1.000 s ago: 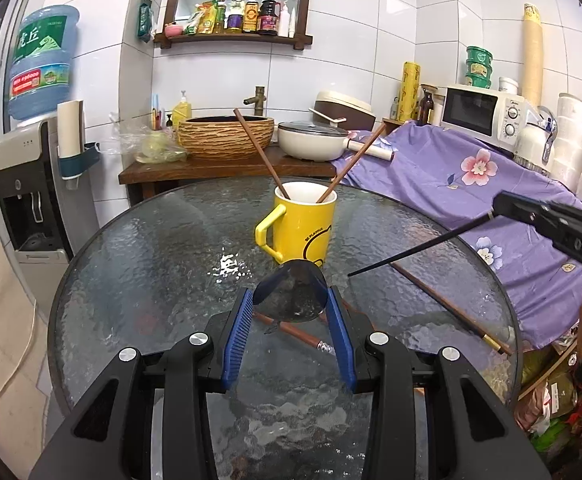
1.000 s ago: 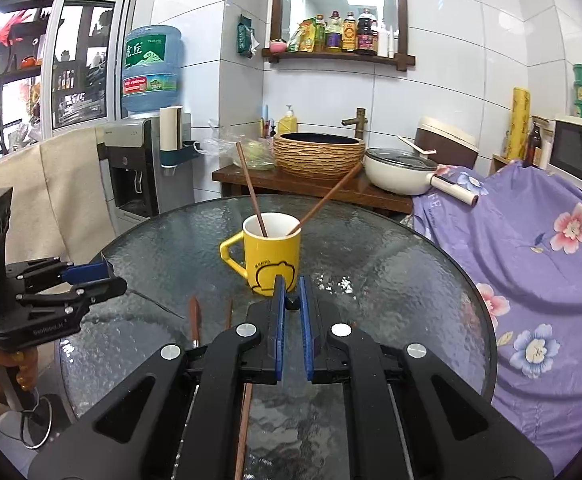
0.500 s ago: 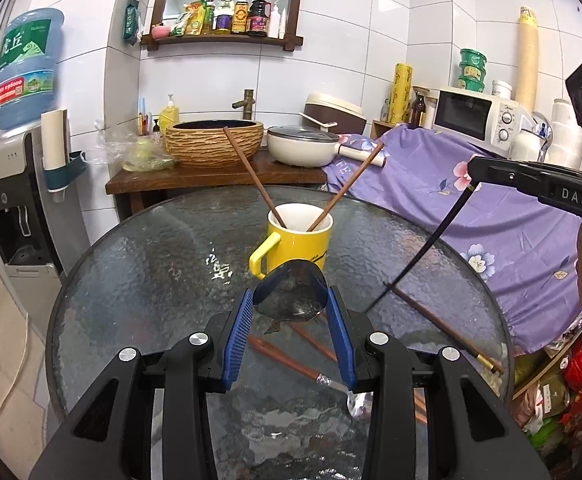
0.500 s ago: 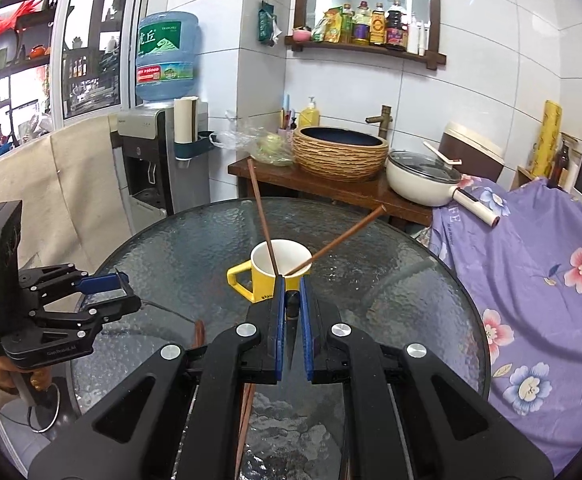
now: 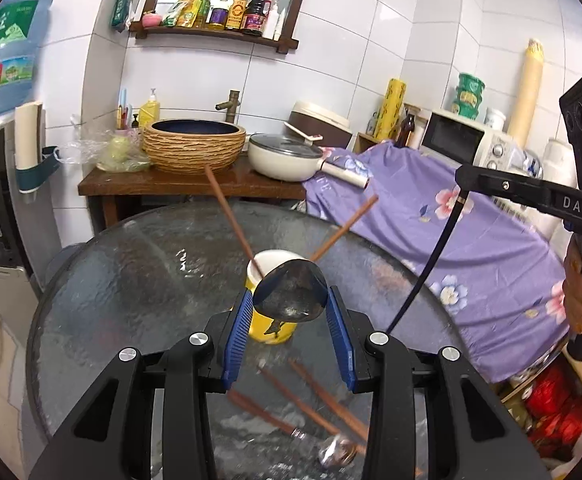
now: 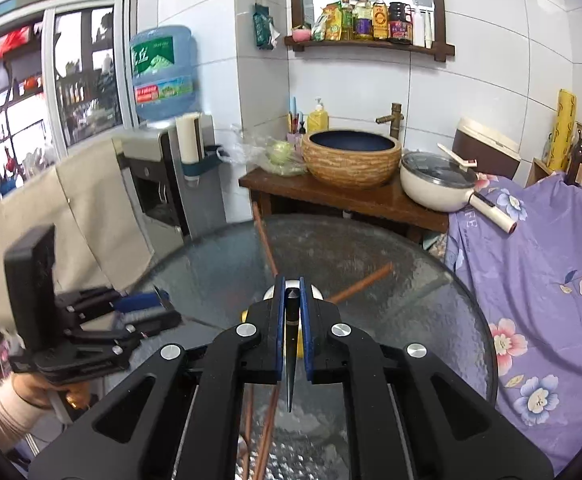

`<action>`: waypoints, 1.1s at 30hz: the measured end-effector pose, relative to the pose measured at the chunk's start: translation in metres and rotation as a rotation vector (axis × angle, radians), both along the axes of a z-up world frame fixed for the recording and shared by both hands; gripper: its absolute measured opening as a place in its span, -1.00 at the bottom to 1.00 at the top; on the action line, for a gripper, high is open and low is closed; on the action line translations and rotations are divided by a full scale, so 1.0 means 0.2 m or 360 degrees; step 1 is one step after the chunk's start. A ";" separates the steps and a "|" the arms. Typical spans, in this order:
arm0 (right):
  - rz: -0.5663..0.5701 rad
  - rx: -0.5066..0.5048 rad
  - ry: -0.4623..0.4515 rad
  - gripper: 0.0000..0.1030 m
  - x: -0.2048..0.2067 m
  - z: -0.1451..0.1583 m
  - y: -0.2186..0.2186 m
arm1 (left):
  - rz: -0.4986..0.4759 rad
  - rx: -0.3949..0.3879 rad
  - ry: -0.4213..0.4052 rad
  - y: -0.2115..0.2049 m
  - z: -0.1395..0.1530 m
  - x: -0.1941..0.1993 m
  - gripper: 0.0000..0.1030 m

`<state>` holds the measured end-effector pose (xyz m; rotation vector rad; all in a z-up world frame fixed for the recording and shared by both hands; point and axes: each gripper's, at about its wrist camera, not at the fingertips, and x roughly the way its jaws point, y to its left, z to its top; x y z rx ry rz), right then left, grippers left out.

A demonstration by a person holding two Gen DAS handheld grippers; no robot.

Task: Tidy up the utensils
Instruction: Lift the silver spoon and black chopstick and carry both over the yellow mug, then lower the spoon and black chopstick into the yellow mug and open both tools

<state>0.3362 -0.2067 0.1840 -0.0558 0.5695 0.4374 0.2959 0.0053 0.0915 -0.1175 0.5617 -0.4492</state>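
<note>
- The yellow ceramic mug (image 5: 270, 322) stands on the round glass counter (image 5: 139, 280), with two brown wooden chopsticks (image 5: 231, 220) leaning in it.
- Nearer than the mug, more brown chopsticks (image 5: 315, 388) lie flat on the counter.
- Behind the counter is a wooden side table (image 5: 139, 184).

My left gripper (image 5: 290, 307) holds a dark spoon (image 5: 291, 291) whose bowl hides most of the yellow mug (image 5: 270, 326) behind it, and the spoon's handle is out of sight. My right gripper (image 6: 293, 312) covers nearly all of the mug in its own view. The chopsticks on the glass table (image 5: 111, 280) are blurred and partly hidden beneath my left fingers (image 5: 341, 334).
</note>
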 end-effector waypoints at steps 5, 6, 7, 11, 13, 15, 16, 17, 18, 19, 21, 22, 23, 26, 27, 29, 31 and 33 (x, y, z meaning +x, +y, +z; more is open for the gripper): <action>-0.0038 0.0034 -0.0045 -0.85 0.11 0.21 0.03 | 0.0020 -0.0048 -0.0007 -0.02 0.10 0.11 -0.29; -0.0046 0.0030 -0.0059 -0.85 0.13 0.24 0.04 | 0.0025 -0.0047 -0.0015 -0.03 0.12 0.14 -0.29; -0.0055 0.0023 -0.0077 -0.85 0.15 0.27 0.05 | 0.0027 -0.0045 -0.0018 -0.04 0.13 0.16 -0.29; -0.0102 0.0028 -0.0104 -0.85 0.25 0.33 0.08 | 0.0043 -0.0021 -0.0007 -0.10 0.14 0.25 -0.29; -0.0117 0.0052 -0.0094 -0.85 0.30 0.32 0.08 | 0.0051 -0.0008 0.0010 -0.12 0.12 0.29 -0.29; -0.0130 0.0057 -0.0085 -0.85 0.33 0.29 0.09 | 0.0068 0.0010 0.0025 -0.13 0.10 0.33 -0.29; -0.0142 0.0051 -0.0084 -0.85 0.36 0.28 0.10 | 0.0074 0.0013 0.0038 -0.14 0.08 0.34 -0.29; -0.0148 0.0051 -0.0082 -0.85 0.38 0.26 0.10 | 0.0078 0.0018 0.0045 -0.14 0.06 0.36 -0.29; -0.0152 0.0058 -0.0073 -0.85 0.40 0.23 0.11 | 0.0080 0.0024 0.0056 -0.14 0.04 0.37 -0.29; -0.0151 0.0072 -0.0065 -0.85 0.42 0.21 0.11 | 0.0079 0.0028 0.0063 -0.15 0.03 0.38 -0.29; -0.0151 0.0103 -0.0103 -0.85 0.43 0.20 0.10 | 0.0087 0.0039 0.0083 -0.15 0.00 0.40 -0.29; -0.0152 0.0125 -0.0113 -0.85 0.44 0.19 0.09 | 0.0090 0.0044 0.0091 -0.15 -0.01 0.41 -0.29; -0.0156 0.0128 -0.0121 -0.85 0.44 0.19 0.09 | 0.0094 0.0046 0.0096 -0.14 -0.02 0.41 -0.29; -0.0161 0.0157 -0.0109 -0.85 0.47 0.19 0.09 | 0.0109 0.0041 0.0118 -0.13 -0.04 0.44 -0.29; -0.0156 0.0175 -0.0100 -0.85 0.47 0.20 0.08 | 0.0109 0.0034 0.0125 -0.12 -0.05 0.44 -0.29; -0.0150 0.0174 -0.0106 -0.85 0.48 0.21 0.10 | 0.0106 0.0031 0.0133 -0.12 -0.06 0.45 -0.29; -0.0159 0.0136 -0.0114 -0.85 0.48 0.21 0.11 | 0.0106 0.0035 0.0135 -0.13 -0.06 0.45 -0.29; -0.0156 0.0096 -0.0085 -0.85 0.50 0.17 0.13 | 0.0102 0.0039 0.0141 -0.13 -0.07 0.46 -0.29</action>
